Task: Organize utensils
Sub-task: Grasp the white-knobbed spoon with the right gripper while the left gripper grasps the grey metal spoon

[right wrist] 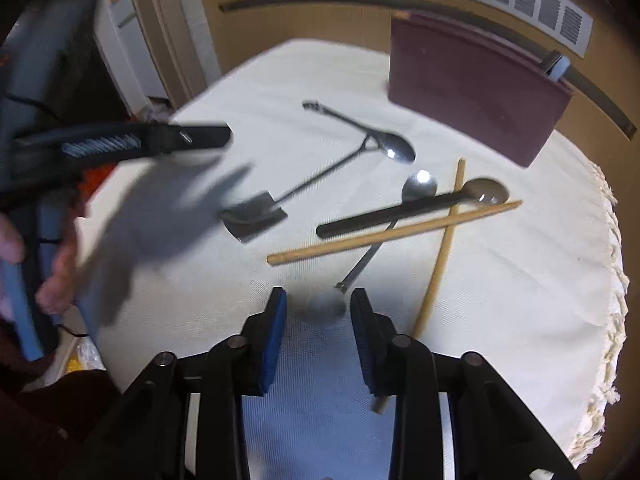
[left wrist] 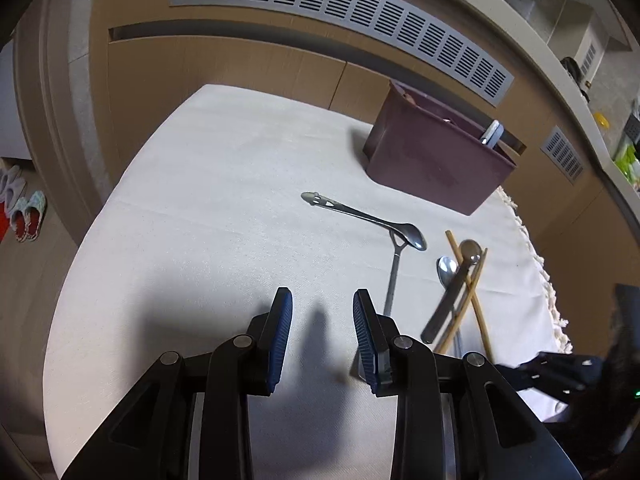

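Several utensils lie loose on the white tablecloth point(right wrist: 500, 300): an ornate-handled spoon point(right wrist: 394, 148), a shovel-shaped spoon point(right wrist: 256, 216), a black-handled spoon point(right wrist: 400, 214), a steel spoon point(right wrist: 418, 188) and two crossed wooden chopsticks point(right wrist: 392, 234). A maroon utensil box point(right wrist: 472, 92) stands behind them with one utensil point(right wrist: 554, 65) inside. My right gripper point(right wrist: 320, 300) hangs low over the near end of the steel spoon's handle. A blurred grey oval lies between its fingers with a gap on each side. My left gripper point(left wrist: 322, 300) is open over bare cloth, left of the shovel spoon's handle point(left wrist: 394, 276).
The round table's fringed edge point(right wrist: 612, 280) curves along the right. A wooden cabinet with a grey vent grille point(left wrist: 340, 12) stands behind the table. Slippers point(left wrist: 28, 216) lie on the floor at the left. A person's hand point(right wrist: 60, 272) holds the left gripper at the left.
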Tool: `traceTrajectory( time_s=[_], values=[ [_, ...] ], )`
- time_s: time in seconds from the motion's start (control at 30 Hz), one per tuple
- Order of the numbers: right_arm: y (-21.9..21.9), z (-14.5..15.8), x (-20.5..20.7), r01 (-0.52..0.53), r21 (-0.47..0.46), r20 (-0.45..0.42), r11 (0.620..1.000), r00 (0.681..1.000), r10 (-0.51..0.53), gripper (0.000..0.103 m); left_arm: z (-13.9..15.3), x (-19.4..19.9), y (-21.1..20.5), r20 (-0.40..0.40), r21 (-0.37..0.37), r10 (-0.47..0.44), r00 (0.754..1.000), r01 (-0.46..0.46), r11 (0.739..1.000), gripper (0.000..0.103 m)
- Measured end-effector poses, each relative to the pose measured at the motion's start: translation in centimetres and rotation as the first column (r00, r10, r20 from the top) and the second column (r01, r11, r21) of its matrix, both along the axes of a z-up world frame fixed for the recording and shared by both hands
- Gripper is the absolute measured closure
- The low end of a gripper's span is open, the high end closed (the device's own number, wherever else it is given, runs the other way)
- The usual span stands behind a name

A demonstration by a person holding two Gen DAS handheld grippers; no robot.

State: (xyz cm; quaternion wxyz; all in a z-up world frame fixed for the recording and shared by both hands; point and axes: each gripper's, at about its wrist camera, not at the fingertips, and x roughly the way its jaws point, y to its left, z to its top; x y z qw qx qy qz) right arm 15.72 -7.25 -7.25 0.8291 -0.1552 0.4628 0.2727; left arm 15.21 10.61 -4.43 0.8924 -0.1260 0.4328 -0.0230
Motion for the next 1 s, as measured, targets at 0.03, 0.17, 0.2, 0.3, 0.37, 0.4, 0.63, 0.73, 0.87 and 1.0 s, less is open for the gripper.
traceTrajectory(
  time_s=[0.03,0.17,0.2,0.3,0.37,0.4,0.63,0.73,0.87,1.0],
  values=[
    [0.1,-0.1,0.0,0.003,-0.018,0.003,1.000,1.000,-0.003,0.083,0.0,-0.1,-0.1,0.000,0.002,-0.006,1.000,0.006,1.000,0.070],
    [-1.5,2.4,-0.4,0.003,0.018,0.086,1.000,0.996,-0.005,0.083,-0.3,0.0,-0.5,-0.016,-0.005,-0.045,0.999,0.045,0.999,0.070],
    [-2.1,3.3,-0.3,0.013,0.023,0.116,1.000,0.993,-0.016,0.083,-0.4,0.3,-0.7,-0.021,-0.006,-0.057,0.998,0.057,0.998,0.070],
    [-4.7,7.2,0.5,0.073,0.069,0.209,0.995,0.974,-0.086,0.084,-0.5,1.3,-1.4,-0.029,0.008,-0.090,0.995,0.091,0.996,0.070],
    [-7.0,9.8,1.8,0.133,0.128,0.234,0.983,0.959,-0.160,0.084,-0.5,2.2,-1.8,-0.037,-0.002,-0.116,0.993,0.116,0.993,0.070],
    [-8.0,10.7,2.7,0.157,0.157,0.230,0.975,0.954,-0.191,0.084,-0.5,2.6,-2.0,-0.041,-0.015,-0.127,0.991,0.126,0.992,0.070],
    [-11.9,13.2,5.9,0.253,0.245,0.224,0.936,0.925,-0.308,0.084,-0.2,5.5,-6.3,-0.051,-0.036,-0.327,0.944,0.326,0.945,0.070],
    [-13.7,13.0,6.7,0.281,0.254,0.210,0.925,0.918,-0.337,0.084,-0.2,7.7,-9.3,-0.075,-0.042,-0.427,0.901,0.425,0.904,0.070],
    [-15.9,12.4,6.8,0.314,0.269,0.196,0.911,0.908,-0.371,0.084,-0.4,10.6,-12.9,-0.096,0.030,-0.476,0.874,0.481,0.876,0.070],
    [-17.1,11.7,7.0,0.332,0.271,0.189,0.904,0.902,-0.388,0.084,-1.2,13.5,-15.2,-0.137,0.037,-0.511,0.849,0.519,0.854,0.070]
  ],
)
